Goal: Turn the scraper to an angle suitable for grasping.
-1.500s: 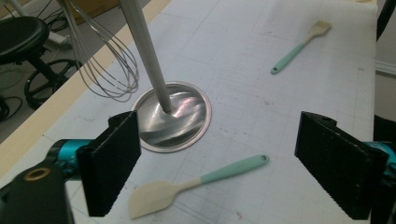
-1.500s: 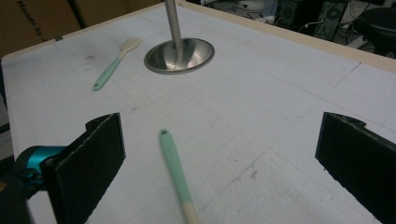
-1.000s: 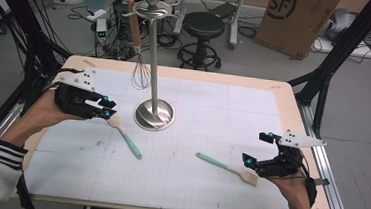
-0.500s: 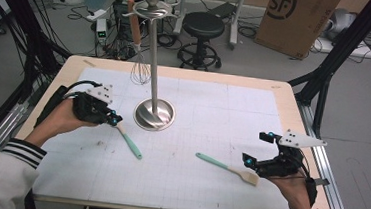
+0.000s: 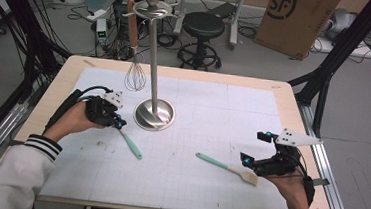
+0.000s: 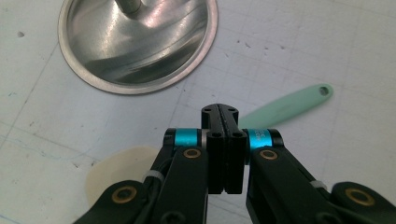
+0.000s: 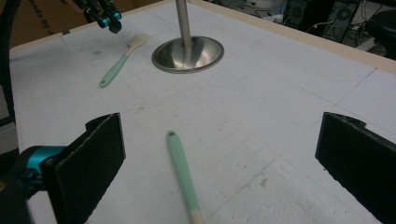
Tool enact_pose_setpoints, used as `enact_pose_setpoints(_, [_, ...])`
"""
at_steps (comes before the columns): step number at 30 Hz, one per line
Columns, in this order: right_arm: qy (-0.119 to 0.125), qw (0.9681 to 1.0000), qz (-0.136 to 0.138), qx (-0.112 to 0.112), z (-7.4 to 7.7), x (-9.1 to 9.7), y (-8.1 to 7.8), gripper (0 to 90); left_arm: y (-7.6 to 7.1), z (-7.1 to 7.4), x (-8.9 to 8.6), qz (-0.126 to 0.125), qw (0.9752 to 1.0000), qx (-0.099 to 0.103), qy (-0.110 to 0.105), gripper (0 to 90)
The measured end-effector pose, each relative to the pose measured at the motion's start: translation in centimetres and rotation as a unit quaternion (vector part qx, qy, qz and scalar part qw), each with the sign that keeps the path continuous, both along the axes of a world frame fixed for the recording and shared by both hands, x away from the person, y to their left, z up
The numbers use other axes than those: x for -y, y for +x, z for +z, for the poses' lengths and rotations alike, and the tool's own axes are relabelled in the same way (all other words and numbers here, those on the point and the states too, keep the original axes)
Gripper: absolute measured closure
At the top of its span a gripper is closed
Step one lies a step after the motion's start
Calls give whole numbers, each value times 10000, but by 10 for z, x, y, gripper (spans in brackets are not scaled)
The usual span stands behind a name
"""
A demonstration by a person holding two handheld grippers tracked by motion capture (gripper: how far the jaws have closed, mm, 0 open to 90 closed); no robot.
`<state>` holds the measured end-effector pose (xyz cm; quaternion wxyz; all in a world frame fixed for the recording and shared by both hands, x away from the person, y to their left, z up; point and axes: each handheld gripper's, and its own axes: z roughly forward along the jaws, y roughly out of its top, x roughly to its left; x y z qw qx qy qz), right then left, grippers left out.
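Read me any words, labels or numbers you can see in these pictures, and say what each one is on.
"SF": printed in a ring on the cardboard box on the floor beyond the table, in the high view.
"by": part of a cut-off line on the cardboard at the top left of the right gripper view; the rest is unreadable.
Nothing else is legible.

Black hand-held gripper [image 6: 222,122], cyan rings, brass screws; striped cuffs [image 5: 43,147]

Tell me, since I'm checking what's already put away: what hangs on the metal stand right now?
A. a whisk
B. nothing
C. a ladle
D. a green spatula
A: a whisk hangs from the stand, while both spatulas lie on the table.
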<state>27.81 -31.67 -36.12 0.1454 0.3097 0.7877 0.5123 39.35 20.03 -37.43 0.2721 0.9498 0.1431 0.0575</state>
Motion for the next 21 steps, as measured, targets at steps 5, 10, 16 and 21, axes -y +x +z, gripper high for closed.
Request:
enact_pose_setpoints(5, [15,10000,15,-7,0,0,0,3,9,-13,2,31,9998,-108,134,898])
enact_pose_setpoints(10, [17,10000,7,23,0,2,1,3,17,-23,3,100,9997,-137,202,898])
enact_pose_setpoints(16, [29,10000,16,-13,0,1,1,3,22,-32,4,163,9991,-194,329,897])
enact_pose_setpoints(21, [26,10000,33,-17,-1,1,1,3,25,-35,4,142,9987,-202,442,898])
